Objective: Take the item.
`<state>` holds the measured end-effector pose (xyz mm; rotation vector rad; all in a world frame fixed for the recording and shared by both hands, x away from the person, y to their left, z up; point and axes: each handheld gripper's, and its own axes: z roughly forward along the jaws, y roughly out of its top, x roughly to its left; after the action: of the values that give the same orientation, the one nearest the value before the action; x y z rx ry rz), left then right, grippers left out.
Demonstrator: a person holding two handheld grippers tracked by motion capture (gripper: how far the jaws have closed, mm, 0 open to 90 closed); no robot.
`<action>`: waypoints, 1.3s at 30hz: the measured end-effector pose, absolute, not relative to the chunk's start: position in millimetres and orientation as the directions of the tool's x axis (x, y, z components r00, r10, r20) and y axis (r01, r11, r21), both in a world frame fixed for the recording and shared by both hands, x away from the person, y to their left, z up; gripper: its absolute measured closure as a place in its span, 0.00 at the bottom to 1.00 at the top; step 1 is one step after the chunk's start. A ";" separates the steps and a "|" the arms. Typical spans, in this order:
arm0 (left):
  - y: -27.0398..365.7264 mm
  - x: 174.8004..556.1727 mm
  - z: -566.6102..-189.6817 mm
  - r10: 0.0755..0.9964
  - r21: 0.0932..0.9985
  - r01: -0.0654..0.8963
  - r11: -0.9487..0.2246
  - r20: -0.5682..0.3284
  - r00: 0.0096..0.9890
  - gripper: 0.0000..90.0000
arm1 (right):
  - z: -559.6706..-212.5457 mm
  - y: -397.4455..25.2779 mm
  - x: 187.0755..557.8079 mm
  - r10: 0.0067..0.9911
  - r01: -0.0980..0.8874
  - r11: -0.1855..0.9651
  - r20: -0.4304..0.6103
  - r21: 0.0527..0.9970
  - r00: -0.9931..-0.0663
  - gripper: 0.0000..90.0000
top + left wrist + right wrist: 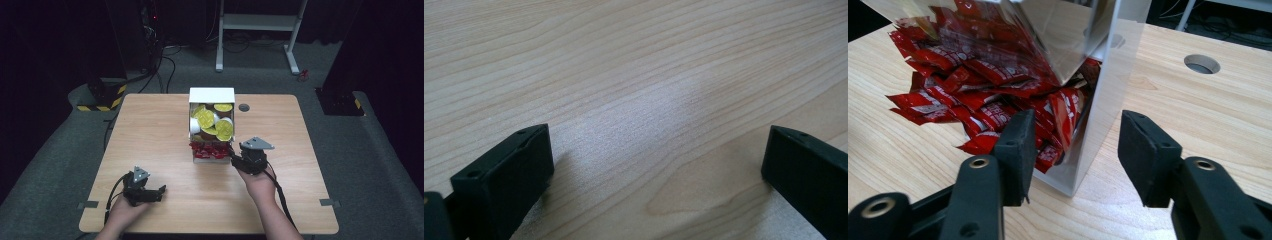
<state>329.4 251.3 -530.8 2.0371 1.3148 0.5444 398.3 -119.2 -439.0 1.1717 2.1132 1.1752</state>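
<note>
My right gripper (1073, 150) gapes astride the wall of the box (1108, 100) of red packets (983, 70), while my left gripper (656, 165) rests released on the counter (624, 60).

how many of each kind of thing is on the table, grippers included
white organiser box: 1
pile of red sachets in its lower part: 1 pile, too many to count
batch of yellow-lidded cups in its upper part: 1 batch, number unclear
grippers: 2, left gripper and right gripper
total: 5 entries
</note>
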 end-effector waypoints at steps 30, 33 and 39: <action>251.4 329.4 -530.9 0.907 0.709 0.638 -0.299 0.004 0.421 0.01 | -445.0 -109.0 413.3 0.830 0.449 0.271 0.030 0.851 -0.557 0.84; 251.4 329.4 -530.9 0.907 0.710 0.638 -0.299 0.004 0.421 0.01 | -445.7 -108.8 414.4 0.828 0.448 0.274 0.028 0.851 -0.560 0.88; 251.4 329.3 -530.9 0.907 0.710 0.638 -0.299 0.004 0.421 0.01 | -448.4 -108.5 415.9 0.838 0.469 0.269 0.036 0.841 -0.544 0.94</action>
<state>329.3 251.4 -530.9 2.0432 1.3021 0.5473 415.9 -108.5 -448.4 1.1817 2.1266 1.1896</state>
